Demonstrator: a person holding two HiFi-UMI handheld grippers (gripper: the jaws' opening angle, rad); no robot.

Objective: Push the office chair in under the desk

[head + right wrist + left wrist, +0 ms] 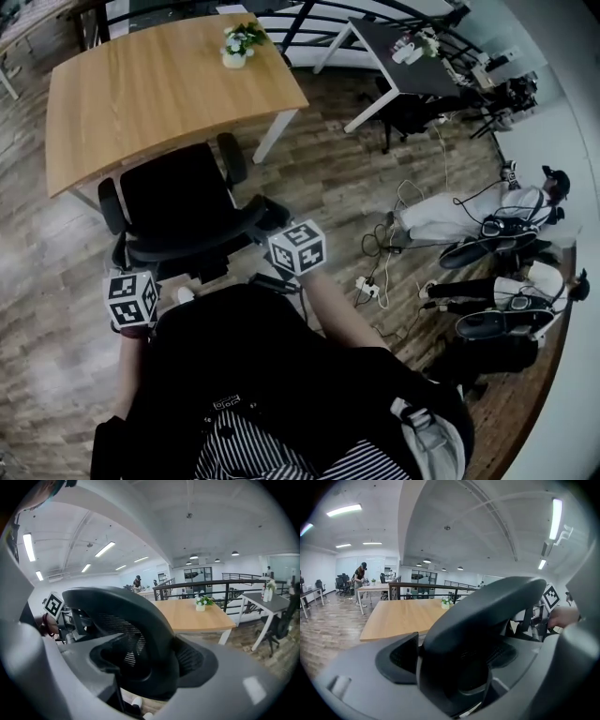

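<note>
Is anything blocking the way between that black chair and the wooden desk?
Nothing visible does. The office chair stands right before the desk; the flowerpot sits up on the desktop, out of the way.

Small white pot of flowers (236, 47) up at 12 o'clock in the head view. There's a dark table (403, 56) with white legs at 1 o'clock. Wood plank floor (328, 178) all over, with a tangle of cables (398, 211) at 3 and a white power strip (367, 288) near 4. Further out at 3, a person in light clothes (459, 214) is down on the floor, with a person in dark trousers (469, 289) just below. In the left gripper view, strip lights (344, 510) sit at 11 and a standing figure (360, 576) is far off at 9.
</note>
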